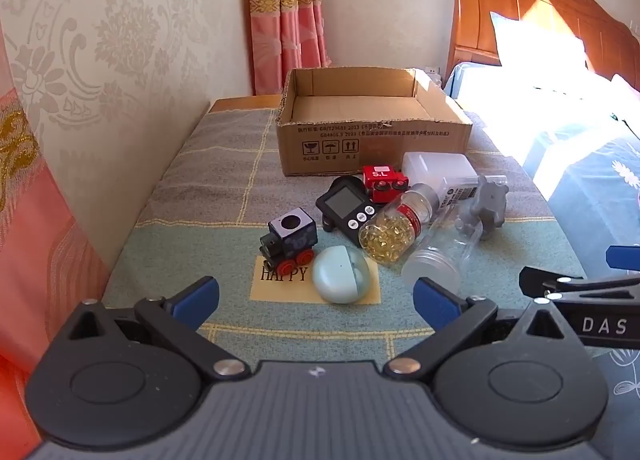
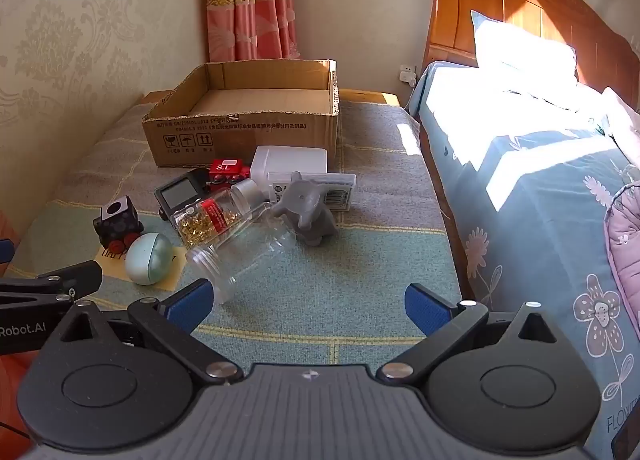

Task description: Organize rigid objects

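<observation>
An empty cardboard box [image 1: 374, 122] [image 2: 244, 116] stands at the back of the table. In front of it lies a cluster: a black toy train [image 1: 289, 242] [image 2: 117, 224], a pale green egg-shaped case [image 1: 341, 279] [image 2: 149, 263], a black timer [image 1: 347, 206] [image 2: 180, 193], a red toy train [image 1: 384, 182] [image 2: 227, 171], a pill bottle of yellow capsules [image 1: 394, 228] [image 2: 212, 216], an empty clear jar [image 1: 440, 256] [image 2: 244, 256], a grey elephant figure [image 1: 486, 206] [image 2: 308, 212] and a white box [image 1: 438, 170] [image 2: 290, 164]. My left gripper [image 1: 316, 300] is open, just short of the green case. My right gripper [image 2: 308, 306] is open near the jar.
The table wears a checked cloth [image 1: 224, 196] [image 2: 380, 244]. A wallpapered wall [image 1: 100, 60] runs along its left. A bed with a blue floral cover [image 2: 540, 188] and wooden headboard [image 2: 520, 0] stands to the right. Pink curtains [image 1: 288, 12] hang behind the box.
</observation>
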### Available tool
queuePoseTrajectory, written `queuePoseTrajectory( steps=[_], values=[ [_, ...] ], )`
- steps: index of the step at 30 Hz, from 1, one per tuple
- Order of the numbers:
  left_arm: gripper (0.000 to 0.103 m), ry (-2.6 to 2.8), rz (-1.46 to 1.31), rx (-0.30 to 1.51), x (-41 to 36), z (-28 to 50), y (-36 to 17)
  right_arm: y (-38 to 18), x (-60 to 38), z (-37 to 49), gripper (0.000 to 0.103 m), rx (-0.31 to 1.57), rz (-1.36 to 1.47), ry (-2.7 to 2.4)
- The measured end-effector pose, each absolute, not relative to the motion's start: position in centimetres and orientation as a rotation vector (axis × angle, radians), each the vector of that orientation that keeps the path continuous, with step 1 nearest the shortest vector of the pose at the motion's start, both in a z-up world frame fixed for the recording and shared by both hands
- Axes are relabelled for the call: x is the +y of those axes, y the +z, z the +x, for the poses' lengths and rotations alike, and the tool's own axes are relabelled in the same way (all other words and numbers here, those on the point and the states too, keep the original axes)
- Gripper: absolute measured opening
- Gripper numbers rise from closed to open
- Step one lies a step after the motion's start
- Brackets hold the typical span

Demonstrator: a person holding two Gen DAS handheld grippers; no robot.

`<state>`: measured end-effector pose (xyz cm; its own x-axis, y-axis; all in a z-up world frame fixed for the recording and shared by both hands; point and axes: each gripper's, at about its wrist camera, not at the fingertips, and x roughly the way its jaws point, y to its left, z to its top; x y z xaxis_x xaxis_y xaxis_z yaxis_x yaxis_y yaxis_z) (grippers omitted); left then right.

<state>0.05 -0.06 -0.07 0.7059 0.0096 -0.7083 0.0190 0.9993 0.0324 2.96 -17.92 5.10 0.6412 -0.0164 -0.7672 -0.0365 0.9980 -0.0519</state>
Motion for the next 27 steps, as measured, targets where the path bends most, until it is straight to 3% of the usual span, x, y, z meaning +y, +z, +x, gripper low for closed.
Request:
queuePoseTrajectory(
  steps=[27],
  values=[
    [0.103, 0.0, 0.037, 0.784, -0.09, -0.04, 0.18, 5.41, -17.96, 2.71, 0.103, 0.867, -0.06, 0.016]
  ],
)
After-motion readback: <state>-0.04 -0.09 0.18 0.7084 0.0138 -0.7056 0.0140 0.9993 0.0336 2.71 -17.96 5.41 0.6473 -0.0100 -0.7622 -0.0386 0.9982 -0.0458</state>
